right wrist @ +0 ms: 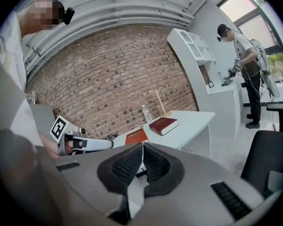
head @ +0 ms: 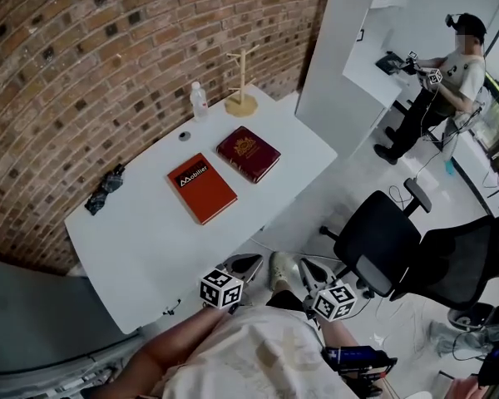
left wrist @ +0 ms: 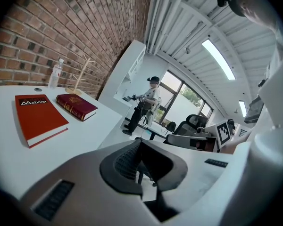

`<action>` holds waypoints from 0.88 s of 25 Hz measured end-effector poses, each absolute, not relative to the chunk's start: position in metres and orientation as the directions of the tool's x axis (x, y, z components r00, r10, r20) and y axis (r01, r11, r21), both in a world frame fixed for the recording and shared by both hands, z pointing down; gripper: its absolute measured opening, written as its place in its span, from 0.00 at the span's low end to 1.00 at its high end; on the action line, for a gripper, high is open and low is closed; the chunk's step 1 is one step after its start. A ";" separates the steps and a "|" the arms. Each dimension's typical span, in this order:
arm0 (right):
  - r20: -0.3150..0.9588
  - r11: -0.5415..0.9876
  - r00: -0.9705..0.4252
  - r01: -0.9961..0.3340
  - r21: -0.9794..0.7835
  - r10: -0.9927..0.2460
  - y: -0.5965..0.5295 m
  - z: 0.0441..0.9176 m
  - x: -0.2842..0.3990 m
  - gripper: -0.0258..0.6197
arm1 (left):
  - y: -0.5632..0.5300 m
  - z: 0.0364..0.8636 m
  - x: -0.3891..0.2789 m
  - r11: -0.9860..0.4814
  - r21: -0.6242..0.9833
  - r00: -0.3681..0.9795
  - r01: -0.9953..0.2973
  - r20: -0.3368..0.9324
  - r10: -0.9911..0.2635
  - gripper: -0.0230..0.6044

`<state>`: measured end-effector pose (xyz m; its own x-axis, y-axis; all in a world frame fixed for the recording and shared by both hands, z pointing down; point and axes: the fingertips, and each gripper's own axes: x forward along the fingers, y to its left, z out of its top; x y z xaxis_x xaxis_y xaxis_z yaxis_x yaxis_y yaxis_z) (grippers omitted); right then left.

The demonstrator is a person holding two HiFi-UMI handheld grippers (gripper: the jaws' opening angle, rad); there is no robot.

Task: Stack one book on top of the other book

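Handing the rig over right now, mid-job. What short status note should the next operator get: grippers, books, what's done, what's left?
Left gripper: jaws together, nothing between them, held close to the person's body, well short of the books.
Right gripper: also shut and empty, beside the left one.
Books: the orange-red book and the maroon book lie flat side by side on the white table, not touching. The maroon one is nearer the wooden stand and the bottle.
Done: nothing yet, neither book is gripped.
Left: open a gripper, lift one book, and set it flat on the other.
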<state>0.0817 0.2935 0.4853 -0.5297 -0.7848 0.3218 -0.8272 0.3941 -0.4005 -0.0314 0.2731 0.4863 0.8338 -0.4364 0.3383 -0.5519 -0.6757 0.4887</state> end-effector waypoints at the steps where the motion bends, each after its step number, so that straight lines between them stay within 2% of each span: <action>1: 0.322 0.395 -0.531 -0.826 -0.402 -0.784 0.294 0.485 0.081 0.07 | 0.274 0.487 -0.031 -0.675 0.489 0.834 -0.552 0.340 -0.435 0.07; 11: 0.356 0.479 -0.582 -0.810 -0.340 -0.731 0.287 0.484 0.076 0.07 | 0.272 0.493 -0.022 -0.642 0.503 0.815 -0.579 0.363 -0.451 0.07; 22: 0.345 0.481 -0.591 -0.801 -0.356 -0.729 0.249 0.481 0.137 0.07 | 0.237 0.479 0.037 -0.668 0.465 0.813 -0.581 0.371 -0.448 0.07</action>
<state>0.1365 0.2491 0.4805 -0.5915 -0.7288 0.3449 -0.8009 0.4814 -0.3561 0.0373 0.2371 0.4794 0.8131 -0.4483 0.3714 -0.5808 -0.6684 0.4647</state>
